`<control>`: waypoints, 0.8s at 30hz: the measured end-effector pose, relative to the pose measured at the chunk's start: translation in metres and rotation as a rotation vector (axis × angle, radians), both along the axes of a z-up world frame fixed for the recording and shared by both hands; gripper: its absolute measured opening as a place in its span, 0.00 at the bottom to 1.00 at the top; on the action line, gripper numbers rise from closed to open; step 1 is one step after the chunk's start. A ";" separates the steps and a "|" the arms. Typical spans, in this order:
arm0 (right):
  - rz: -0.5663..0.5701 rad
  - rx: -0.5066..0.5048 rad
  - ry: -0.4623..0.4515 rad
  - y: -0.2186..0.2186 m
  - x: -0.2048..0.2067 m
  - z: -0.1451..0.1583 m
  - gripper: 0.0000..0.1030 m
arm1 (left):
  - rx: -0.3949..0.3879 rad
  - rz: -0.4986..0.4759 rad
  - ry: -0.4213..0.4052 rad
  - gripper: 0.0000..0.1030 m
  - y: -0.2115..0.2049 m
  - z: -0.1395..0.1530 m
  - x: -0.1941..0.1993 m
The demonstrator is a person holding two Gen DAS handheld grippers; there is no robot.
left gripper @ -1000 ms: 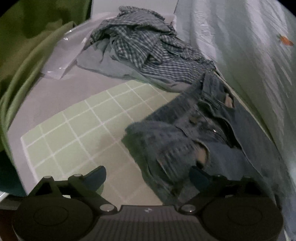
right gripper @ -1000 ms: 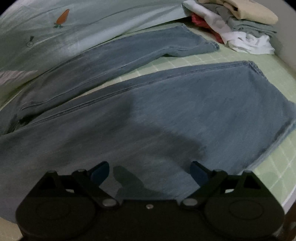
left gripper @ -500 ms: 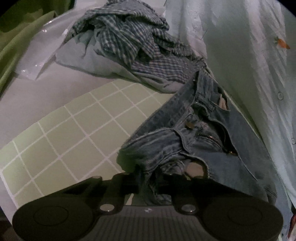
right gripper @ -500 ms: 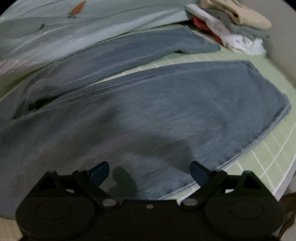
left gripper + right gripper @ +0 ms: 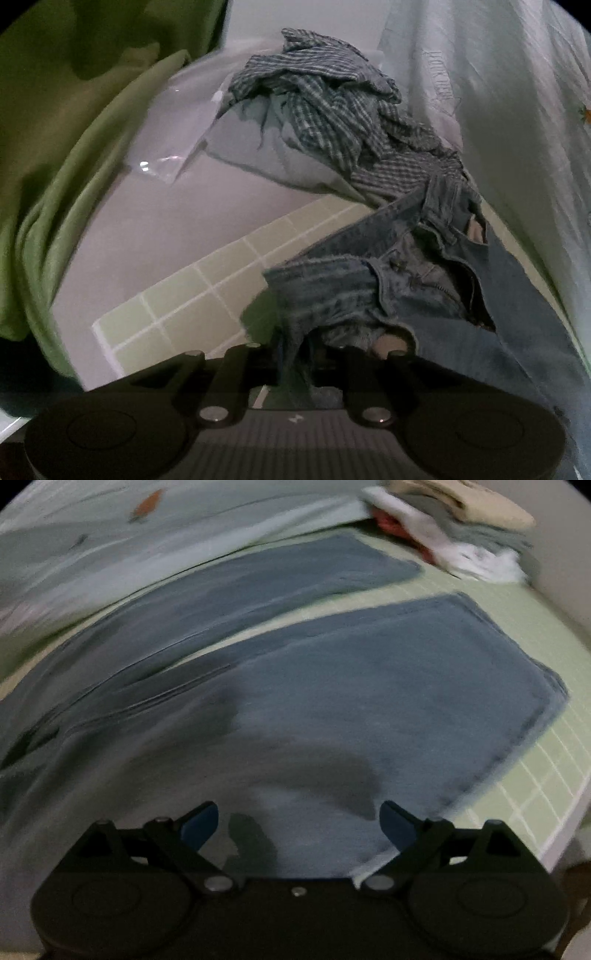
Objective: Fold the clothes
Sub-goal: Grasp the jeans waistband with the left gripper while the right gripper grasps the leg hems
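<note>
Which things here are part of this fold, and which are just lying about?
In the job: jeans, left gripper with denim between its opening jaws, right gripper open over a leg.
Lying about: checked shirt, folded pile, plastic bag, green cloth.

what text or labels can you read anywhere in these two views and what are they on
Pale printed lettering on the light sheet, left wrist view: too distorted to read.
Small white mark on the left gripper body: a logo, not letters.
Right wrist view: an orange carrot print only, no text.
</note>
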State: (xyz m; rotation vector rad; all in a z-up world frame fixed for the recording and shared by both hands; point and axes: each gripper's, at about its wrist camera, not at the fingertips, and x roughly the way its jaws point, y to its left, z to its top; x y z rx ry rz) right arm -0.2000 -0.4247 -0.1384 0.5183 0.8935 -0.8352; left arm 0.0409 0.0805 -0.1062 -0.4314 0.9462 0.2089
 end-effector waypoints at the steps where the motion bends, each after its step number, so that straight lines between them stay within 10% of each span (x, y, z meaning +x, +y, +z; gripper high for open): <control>1: -0.025 0.007 -0.008 -0.006 -0.007 0.000 0.92 | 0.002 -0.004 0.006 0.27 -0.003 0.001 -0.003; 6: -0.148 -0.004 -0.029 -0.043 -0.044 0.000 0.97 | -0.008 -0.004 -0.004 0.50 -0.016 0.005 -0.023; 24: -0.339 -0.023 0.002 -0.150 -0.086 -0.020 1.00 | 0.024 -0.023 -0.024 0.77 -0.080 0.028 -0.060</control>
